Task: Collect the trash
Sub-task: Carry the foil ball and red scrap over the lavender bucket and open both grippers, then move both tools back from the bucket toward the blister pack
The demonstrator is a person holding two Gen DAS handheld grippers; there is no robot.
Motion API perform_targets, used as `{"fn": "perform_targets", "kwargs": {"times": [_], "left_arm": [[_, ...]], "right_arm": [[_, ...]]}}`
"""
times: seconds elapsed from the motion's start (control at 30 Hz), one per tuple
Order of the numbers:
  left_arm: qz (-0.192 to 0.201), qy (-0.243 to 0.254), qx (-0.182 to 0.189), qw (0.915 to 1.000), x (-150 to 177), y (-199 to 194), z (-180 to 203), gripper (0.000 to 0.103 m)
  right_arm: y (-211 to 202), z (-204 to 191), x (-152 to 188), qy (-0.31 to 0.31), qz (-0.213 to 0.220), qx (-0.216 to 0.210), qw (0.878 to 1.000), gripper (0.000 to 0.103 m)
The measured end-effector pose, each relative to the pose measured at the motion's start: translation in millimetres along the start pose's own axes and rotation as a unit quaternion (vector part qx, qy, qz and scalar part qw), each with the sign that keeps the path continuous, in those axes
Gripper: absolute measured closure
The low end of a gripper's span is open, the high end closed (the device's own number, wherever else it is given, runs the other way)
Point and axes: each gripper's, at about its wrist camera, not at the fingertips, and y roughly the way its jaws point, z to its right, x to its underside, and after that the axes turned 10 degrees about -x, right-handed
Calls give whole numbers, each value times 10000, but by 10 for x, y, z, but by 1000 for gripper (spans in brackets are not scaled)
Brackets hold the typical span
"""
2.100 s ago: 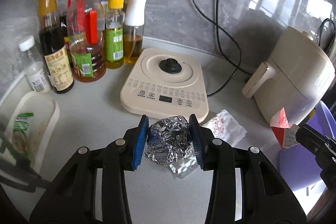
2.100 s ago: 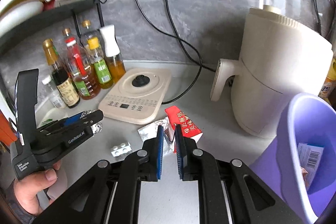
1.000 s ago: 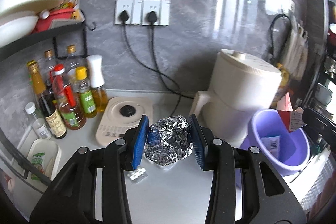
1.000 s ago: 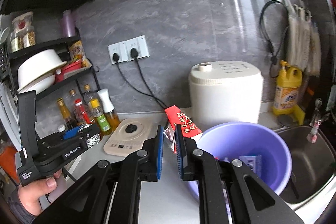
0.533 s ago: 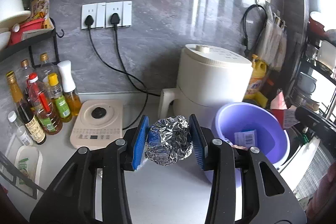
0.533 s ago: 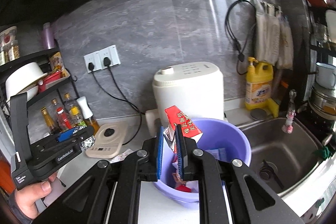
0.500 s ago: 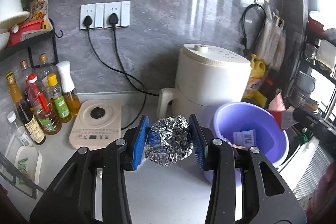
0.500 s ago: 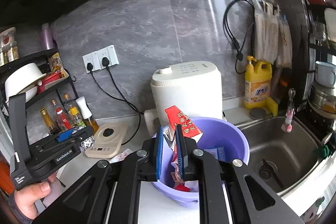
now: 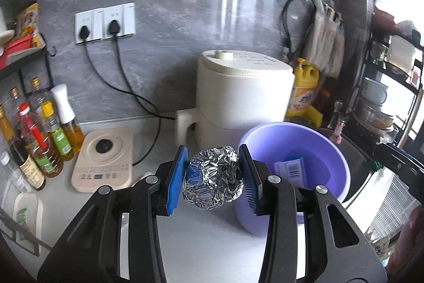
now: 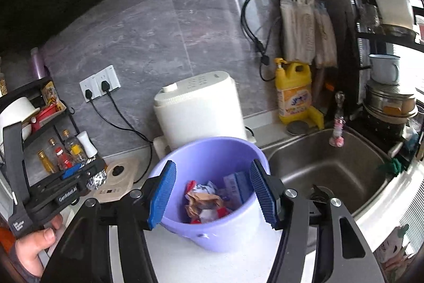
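I have the purple bucket (image 10: 212, 224) standing on the pale countertop (image 9: 206, 243), between the white cooker (image 10: 198, 108) behind it and the steel sink (image 10: 326, 171) on its right, and everything I do next turns on where that bucket's mouth lies from each claw. My right gripper (image 10: 212, 192) sits directly over the mouth; its jaws have just been opening and now stand wide with nothing between the blue pads, and the crumpled wrappers (image 10: 204, 203) lie on the bucket floor below the gap, so I judge that hand's load is delivered. My left gripper (image 9: 213, 177) is clamped on the foil ball (image 9: 213, 178), both pads pressing its sides, the ball clear of the counter. From that claw the bucket (image 9: 296, 150) lies ahead and to the right, its near rim just beside the right-hand pad, so the ball is short of the opening rather than above it. In the right wrist view the left gripper (image 10: 87, 177) shows at the far left with the foil ball (image 10: 96, 181) in its tip, well apart from the rim. The foil is a rough lump with no real long axis, so I need no roll of the wrist, only a carry to the right and forward until it hangs over the mouth. The right claw is the nearer one and occupies that space, so I would draw it back first to avoid knocking the two tools together.
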Motion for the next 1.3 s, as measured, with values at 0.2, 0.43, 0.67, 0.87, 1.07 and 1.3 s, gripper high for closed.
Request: {"fn": "perform_targets", "kwargs": {"times": [0.2,0.43,0.67,0.87,1.07,1.3], "left_arm": [[9,202,265,9994,-46,56,288,63],[-43,369,508,9980,-60,142,564,63],[-83,454,646,9968,-70,201,686,62],[-88,498,660,9965,-62,209,655,31],[-111,359,433,9984,-52,199,403,22],[-139,126,14,9998,0,153,-5,20]], "right_arm": [[-131,129,32,106,24,132,9999,45],[-200,227,38,150,30,232,9996,45],[-211,277,47,183,20,319,9993,45],[-165,272,52,179,5,280,9994,45],[-25,161,64,125,-75,107,9998,45],[171,-100,100,-7,-218,-247,9995,45]]}}
